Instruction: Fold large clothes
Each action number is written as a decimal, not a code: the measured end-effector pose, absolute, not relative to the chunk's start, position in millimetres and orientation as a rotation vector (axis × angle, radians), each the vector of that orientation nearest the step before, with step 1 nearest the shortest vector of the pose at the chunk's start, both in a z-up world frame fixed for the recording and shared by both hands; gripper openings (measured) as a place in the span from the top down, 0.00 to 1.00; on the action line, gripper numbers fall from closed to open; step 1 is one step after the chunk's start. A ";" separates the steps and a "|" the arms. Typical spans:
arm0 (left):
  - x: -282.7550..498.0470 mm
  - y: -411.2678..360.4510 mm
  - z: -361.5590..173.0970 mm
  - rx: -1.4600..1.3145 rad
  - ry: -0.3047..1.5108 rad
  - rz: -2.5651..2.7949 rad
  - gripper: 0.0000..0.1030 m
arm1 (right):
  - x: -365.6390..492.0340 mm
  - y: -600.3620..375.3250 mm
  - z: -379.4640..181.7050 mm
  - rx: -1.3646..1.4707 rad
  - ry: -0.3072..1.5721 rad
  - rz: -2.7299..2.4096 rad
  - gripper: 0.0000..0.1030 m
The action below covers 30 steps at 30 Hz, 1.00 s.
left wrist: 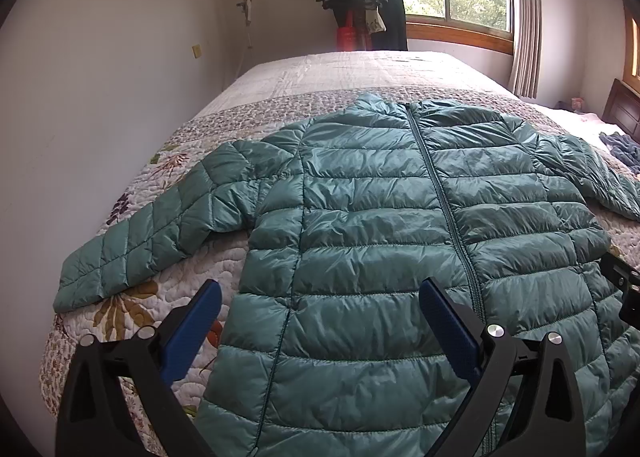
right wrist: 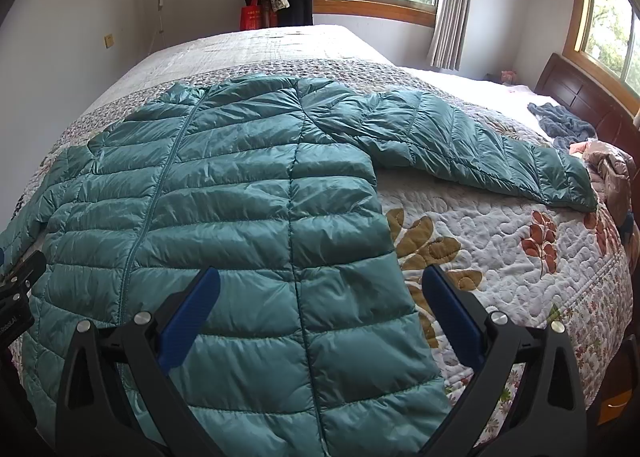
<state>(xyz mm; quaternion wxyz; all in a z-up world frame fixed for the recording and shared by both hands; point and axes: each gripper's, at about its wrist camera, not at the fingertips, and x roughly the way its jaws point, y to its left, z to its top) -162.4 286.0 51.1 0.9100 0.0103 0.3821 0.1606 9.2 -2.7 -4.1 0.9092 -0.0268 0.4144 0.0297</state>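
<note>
Teal quilted puffer jacket (left wrist: 384, 217) lies flat, zipped front up, on the floral quilted bedspread (right wrist: 500, 257), sleeves spread sideways, likely so they can be folded inward. Its long axis runs from hem, nearest the grippers, to collar at the far end. Left gripper (left wrist: 320, 321) and right gripper (right wrist: 320, 309) hover over the hem, jaws wide, holding nothing.

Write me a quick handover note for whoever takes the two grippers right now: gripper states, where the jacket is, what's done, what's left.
Left gripper: open, holding nothing, above the jacket's lower left front.
Right gripper: open, holding nothing, above the lower right edge.
Teal puffer jacket: flat on the quilted bed, zipped, front up, collar away from you, both sleeves spread outward.
Done: laid out; no folds yet.
Left: probably fold the sleeves in, then fold the body.
</note>
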 end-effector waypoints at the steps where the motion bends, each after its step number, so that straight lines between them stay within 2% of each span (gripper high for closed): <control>1: -162.3 286.1 51.1 0.021 0.788 0.331 0.04 | 9.1 -2.8 -4.2 -0.056 0.855 0.062 0.03; 19: -161.4 286.2 49.7 0.020 0.791 0.329 0.04 | 10.5 -7.0 -5.3 -0.050 0.854 0.061 0.03; 30: -129.4 257.5 58.4 0.024 0.759 0.235 0.04 | 15.5 -36.4 1.1 -0.032 0.826 0.017 0.03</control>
